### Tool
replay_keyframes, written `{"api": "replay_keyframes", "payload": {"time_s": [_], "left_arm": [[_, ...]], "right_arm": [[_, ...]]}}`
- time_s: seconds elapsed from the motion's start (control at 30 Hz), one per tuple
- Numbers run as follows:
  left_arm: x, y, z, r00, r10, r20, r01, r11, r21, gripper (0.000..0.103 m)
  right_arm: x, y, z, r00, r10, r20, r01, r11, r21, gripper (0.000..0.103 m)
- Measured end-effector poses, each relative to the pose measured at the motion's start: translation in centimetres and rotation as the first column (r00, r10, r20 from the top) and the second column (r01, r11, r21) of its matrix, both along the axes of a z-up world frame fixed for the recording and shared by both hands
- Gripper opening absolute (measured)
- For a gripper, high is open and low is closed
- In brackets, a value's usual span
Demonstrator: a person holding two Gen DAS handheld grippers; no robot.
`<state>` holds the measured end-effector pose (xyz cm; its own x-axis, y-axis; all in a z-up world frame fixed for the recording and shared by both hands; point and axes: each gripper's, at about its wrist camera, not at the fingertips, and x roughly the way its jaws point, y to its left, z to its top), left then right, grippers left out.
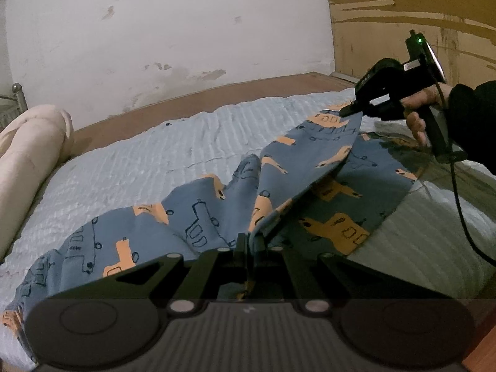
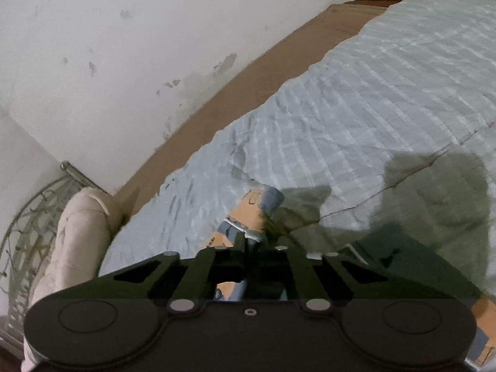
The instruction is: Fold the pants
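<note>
A: Why were the pants (image 1: 217,204) half off the bed (image 1: 155,155)?

B: Both claws pinched one edge: left claw (image 1: 249,241) near, right claw (image 1: 348,110) far right, probably to carry that leg over the other.

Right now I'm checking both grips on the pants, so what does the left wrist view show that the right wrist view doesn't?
Only the left wrist view: the pants spread out, the right hand-held gripper from outside pinching a raised corner, and the person's hand.

Only the right wrist view: a wire rack beside the bed.

Both: the pale blue bedspread, the rolled cream blanket, the stained wall, and a shut gripper on patterned fabric, including the left hand-held gripper.
</note>
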<state>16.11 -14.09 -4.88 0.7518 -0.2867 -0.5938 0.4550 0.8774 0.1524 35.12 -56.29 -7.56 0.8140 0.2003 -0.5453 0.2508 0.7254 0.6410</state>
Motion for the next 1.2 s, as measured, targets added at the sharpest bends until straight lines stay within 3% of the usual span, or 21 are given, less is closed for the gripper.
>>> {"api": "replay_keyframes", "payload": {"time_s": [0.07,0.17,0.3,0.43,0.63,0.77,0.9,1.0,1.13,1.2], "left_arm": [[-0.1,-0.1,0.3,1.000,-0.007,0.012,0.007,1.000,-0.007,0.002],[-0.5,-0.3,0.5,0.999,-0.035,0.031,0.035,0.999,-0.013,0.002],[-1.2,-1.0,0.1,0.996,-0.088,0.029,0.088,0.996,0.005,0.002],[-1.5,-2.0,-1.2,0.992,-0.130,-0.006,0.130,0.989,0.075,0.002],[-1.2,-2.1,-2.7,0.991,-0.118,-0.057,0.124,0.985,0.118,0.002],[-1.3,-2.1,-2.8,0.992,-0.109,-0.058,0.115,0.986,0.117,0.002],[-1.2,-2.2,-2.9,0.993,-0.098,-0.063,0.105,0.988,0.111,0.003],[-1.3,-2.2,-2.8,0.994,-0.098,-0.055,0.104,0.988,0.112,0.003],[-1.2,-2.3,-3.0,0.993,-0.096,-0.063,0.103,0.988,0.115,0.003],[-1.2,-2.4,-3.0,0.994,-0.094,-0.063,0.101,0.988,0.119,0.006]], "right_arm": [[-0.2,0.0,0.6,1.000,0.012,0.011,-0.012,1.000,-0.029,0.002],[-1.1,0.3,3.8,0.994,0.045,0.097,-0.035,0.993,-0.109,0.002],[-5.5,0.1,7.6,0.977,0.076,0.201,-0.020,0.963,-0.269,0.002],[-9.8,-1.4,5.4,0.993,0.027,0.112,0.011,0.945,-0.326,0.003],[-12.8,-2.7,-0.7,0.997,-0.060,-0.052,0.045,0.967,-0.249,0.008],[-12.6,-2.4,-0.8,0.996,-0.073,-0.041,0.061,0.967,-0.246,0.010],[-11.8,-1.6,0.2,0.997,-0.063,-0.046,0.041,0.925,-0.379,0.010],[-11.3,-1.5,-0.3,0.997,-0.046,-0.058,0.017,0.906,-0.423,0.009],[-11.1,-0.5,1.0,1.000,-0.015,0.014,0.019,0.864,-0.502,0.008],[-10.7,-0.2,1.0,1.000,0.000,-0.010,-0.005,0.845,-0.534,0.009]]}}
